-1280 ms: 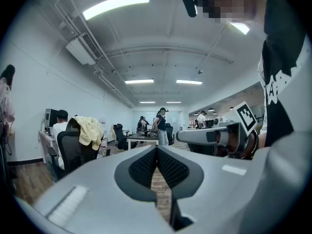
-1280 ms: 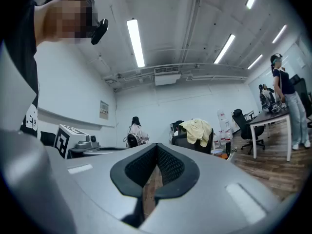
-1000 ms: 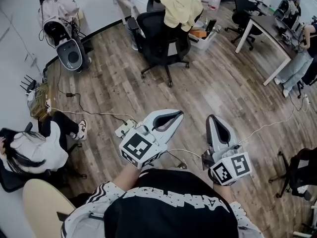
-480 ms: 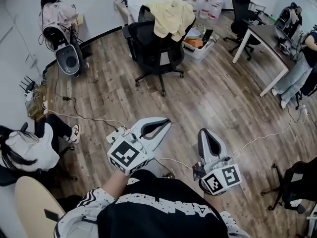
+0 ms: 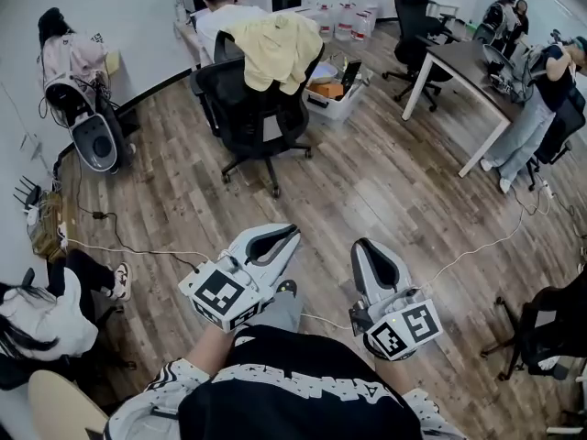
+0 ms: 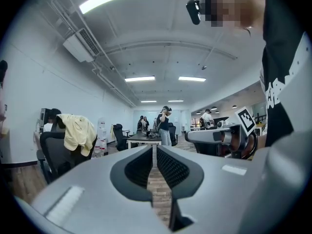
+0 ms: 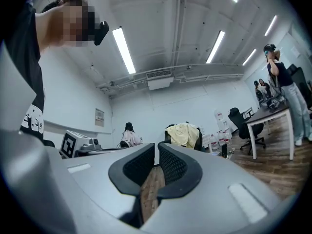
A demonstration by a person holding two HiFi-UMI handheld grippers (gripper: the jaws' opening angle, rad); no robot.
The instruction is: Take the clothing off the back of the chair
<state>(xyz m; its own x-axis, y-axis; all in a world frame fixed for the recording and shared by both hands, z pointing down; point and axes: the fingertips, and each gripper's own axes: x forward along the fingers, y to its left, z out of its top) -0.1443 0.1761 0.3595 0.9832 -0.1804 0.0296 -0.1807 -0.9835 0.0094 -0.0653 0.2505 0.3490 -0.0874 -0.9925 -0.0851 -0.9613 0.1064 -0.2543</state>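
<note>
A pale yellow garment [image 5: 273, 49] hangs over the back of a black office chair [image 5: 252, 117] across the wooden floor. Both grippers are held level and well short of it. My left gripper [image 5: 292, 232] is shut and holds nothing; in the left gripper view [image 6: 154, 147] the garment [image 6: 78, 130] shows far off to the left. My right gripper [image 5: 364, 246] has its jaws opening, slightly apart with nothing between them. In the right gripper view [image 7: 156, 145] the garment [image 7: 184, 133] lies just right of the jaw line.
A person sits at a desk just behind the chair [image 5: 220, 7]. Storage bins [image 5: 335, 94] stand to the chair's right. A dark desk [image 5: 463, 62] and a standing person [image 5: 550, 90] are at the right. A seated person [image 5: 46, 310] is at the left. A cable [image 5: 477, 246] crosses the floor.
Both grippers have moved forward across the floor towards the chair. In the head view the chair and garment have drifted left and come nearer.
</note>
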